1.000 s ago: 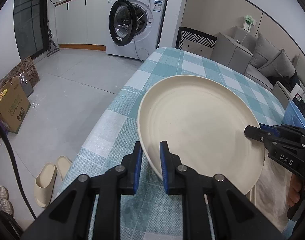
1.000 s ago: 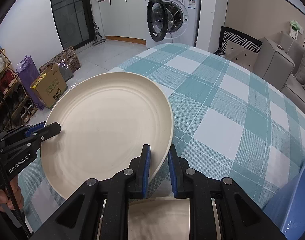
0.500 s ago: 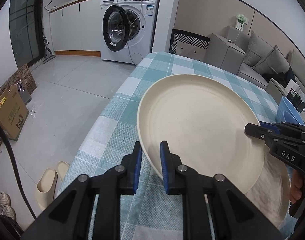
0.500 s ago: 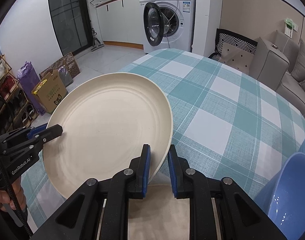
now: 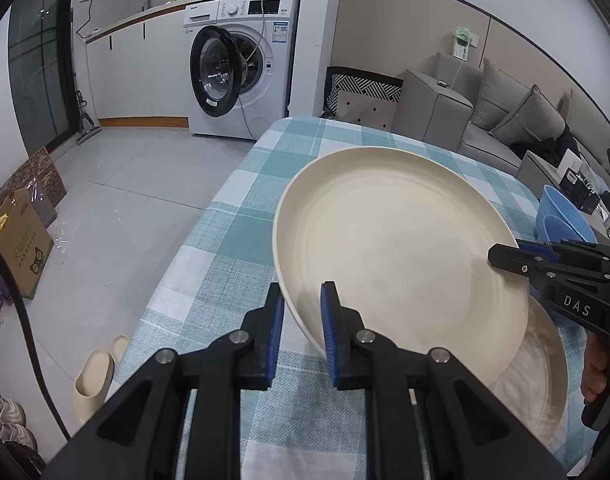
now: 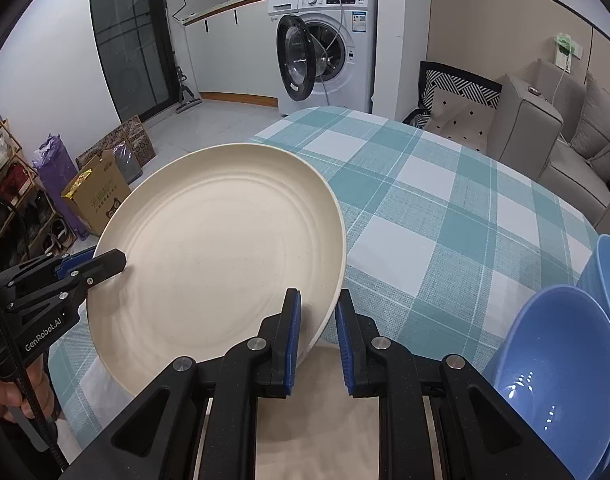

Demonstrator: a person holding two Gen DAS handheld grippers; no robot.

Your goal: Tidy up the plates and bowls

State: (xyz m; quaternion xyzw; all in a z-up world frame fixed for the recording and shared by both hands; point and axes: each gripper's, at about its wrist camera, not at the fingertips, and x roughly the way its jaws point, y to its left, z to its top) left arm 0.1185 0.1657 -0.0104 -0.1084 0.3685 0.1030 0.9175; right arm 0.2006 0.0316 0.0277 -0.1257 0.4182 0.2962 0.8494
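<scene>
A large cream plate (image 5: 397, 240) is held in the air above the checked table (image 5: 241, 216). My left gripper (image 5: 301, 300) is shut on its near left rim. My right gripper (image 6: 318, 308) is shut on its opposite rim, and the plate also fills the right wrist view (image 6: 221, 264). A second cream plate (image 5: 541, 376) lies on the table below the held one, partly hidden; it shows under my right gripper (image 6: 317, 416). Two blue bowls (image 6: 561, 364) stand nested at the right, and one shows in the left wrist view (image 5: 561, 216).
The table's left edge drops to a tiled floor with slippers (image 5: 97, 372) and a cardboard box (image 5: 17, 240). A washing machine (image 5: 241, 68) with its door open stands beyond the table's far end. A grey sofa (image 5: 505, 128) runs along the right.
Both grippers have lifted the cream plate and carried it back and to the right, over the second plate. More of that plate and the blue bowls have come into view.
</scene>
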